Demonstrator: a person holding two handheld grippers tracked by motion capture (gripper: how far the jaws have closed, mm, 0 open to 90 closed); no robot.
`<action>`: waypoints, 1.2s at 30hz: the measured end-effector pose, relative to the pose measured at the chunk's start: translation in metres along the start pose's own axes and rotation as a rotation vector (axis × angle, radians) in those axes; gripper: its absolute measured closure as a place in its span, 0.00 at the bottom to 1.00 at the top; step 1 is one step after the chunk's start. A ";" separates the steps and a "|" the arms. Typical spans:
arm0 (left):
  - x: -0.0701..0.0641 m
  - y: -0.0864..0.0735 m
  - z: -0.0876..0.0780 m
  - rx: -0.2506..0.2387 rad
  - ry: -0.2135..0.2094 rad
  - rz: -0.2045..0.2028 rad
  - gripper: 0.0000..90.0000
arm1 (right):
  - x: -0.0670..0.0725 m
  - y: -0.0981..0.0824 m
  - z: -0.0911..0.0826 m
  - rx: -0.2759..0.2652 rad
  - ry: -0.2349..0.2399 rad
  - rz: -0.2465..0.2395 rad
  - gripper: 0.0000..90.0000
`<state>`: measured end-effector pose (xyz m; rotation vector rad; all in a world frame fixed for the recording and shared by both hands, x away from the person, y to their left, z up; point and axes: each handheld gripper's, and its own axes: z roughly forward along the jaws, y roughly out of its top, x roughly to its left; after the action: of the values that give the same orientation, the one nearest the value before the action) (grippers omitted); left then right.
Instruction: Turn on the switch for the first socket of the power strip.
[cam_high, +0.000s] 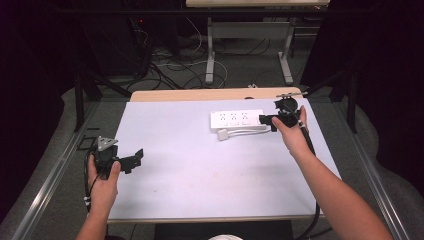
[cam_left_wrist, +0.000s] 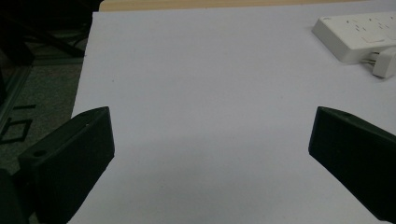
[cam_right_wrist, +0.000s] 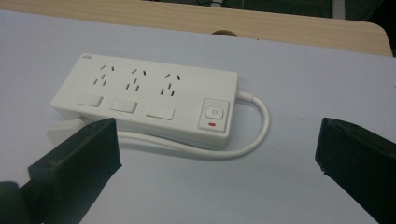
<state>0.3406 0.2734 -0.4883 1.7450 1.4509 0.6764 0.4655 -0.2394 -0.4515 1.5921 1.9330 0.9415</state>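
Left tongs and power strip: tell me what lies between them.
Nothing: the high view shows bare white table sheet between the left tongs and the power strip.

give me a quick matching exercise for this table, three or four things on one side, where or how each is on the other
Things:
1 power strip
2 plug
3 left claw
4 right claw

Places or states:
A open, near the table's left edge
B lying in front of the strip's left end
C open, at the strip's switch end
D flat, far right part of the white sheet

Pairs: 1-D, 2-B, 3-A, 4-C
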 end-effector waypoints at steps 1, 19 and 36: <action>0.000 0.000 0.000 0.000 0.001 0.003 0.00 | -0.001 -0.002 -0.003 -0.012 0.009 -0.008 0.00; -0.001 0.001 -0.002 -0.004 -0.001 0.002 0.00 | -0.016 -0.043 -0.059 -0.077 -0.001 -0.056 0.00; -0.002 0.001 -0.003 -0.005 0.000 0.000 0.00 | -0.036 -0.097 -0.087 -0.125 -0.036 -0.032 0.00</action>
<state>0.3388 0.2716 -0.4854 1.7415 1.4481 0.6801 0.3473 -0.3027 -0.4695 1.4925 1.8326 0.9939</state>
